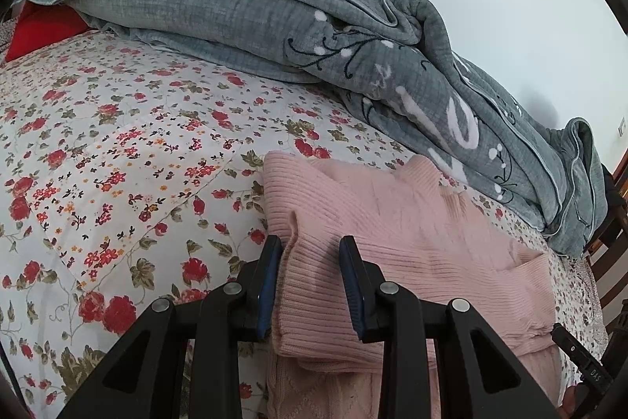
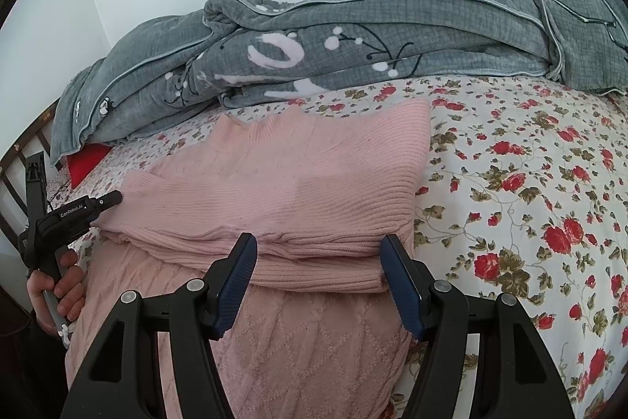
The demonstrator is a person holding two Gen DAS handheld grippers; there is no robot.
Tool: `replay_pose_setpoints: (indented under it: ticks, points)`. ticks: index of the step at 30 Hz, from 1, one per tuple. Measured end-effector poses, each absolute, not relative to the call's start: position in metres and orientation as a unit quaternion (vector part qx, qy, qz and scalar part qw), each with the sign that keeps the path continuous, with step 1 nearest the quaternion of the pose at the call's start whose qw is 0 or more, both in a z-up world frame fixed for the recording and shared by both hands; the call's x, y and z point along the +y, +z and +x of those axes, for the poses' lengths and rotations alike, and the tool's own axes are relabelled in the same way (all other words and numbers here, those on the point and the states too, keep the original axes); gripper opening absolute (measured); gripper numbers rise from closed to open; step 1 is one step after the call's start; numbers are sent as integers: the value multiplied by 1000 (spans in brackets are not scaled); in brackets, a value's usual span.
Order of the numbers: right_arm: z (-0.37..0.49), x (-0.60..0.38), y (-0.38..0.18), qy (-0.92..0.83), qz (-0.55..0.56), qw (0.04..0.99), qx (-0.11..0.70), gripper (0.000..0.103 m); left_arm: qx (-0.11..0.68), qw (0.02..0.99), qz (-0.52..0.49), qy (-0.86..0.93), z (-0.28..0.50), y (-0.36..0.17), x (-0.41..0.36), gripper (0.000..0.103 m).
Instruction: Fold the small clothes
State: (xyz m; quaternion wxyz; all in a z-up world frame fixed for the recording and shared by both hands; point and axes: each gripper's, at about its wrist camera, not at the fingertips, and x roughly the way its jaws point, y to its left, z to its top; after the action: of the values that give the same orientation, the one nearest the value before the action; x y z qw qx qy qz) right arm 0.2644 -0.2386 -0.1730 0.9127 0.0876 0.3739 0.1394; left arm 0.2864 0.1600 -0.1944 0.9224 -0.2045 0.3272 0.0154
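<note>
Left wrist view: the left tongs [image 1: 310, 281] are sitting w/ the pink sweater's [image 1: 412, 222] ribbed edge between the blades; it's touching one blade, but I can't tell if they're actually pinching it. Right tongs [image 2: 320, 285] are hanging apart, nothing clamped, folded edge just in front. The sweater is lying on the flowered bedsheet [image 2: 530, 183], near the grey blanket [image 2: 353, 38] piled at the back. It's looking abt halfway: top part already doubled over the cable-knit bottom, sleeves tucked. Prob one more fold and smoothing still to go.
</note>
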Motion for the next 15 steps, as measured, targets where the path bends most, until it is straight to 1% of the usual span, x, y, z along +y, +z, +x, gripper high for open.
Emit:
replay_pose_setpoints:
  ticks: [2, 5, 13, 15]
  points:
    - [264, -239, -173, 140, 88, 913, 374, 64, 328, 922, -204, 15, 287, -195, 160, 30]
    - [265, -239, -173, 140, 88, 912, 374, 64, 333, 921, -204, 11, 287, -196, 159, 36]
    - [264, -240, -175, 140, 89, 912, 376, 64, 332, 921, -203, 10, 287, -197, 159, 36]
    - [264, -240, -175, 140, 89, 912, 376, 64, 324, 924, -200, 9, 285, -194, 159, 35]
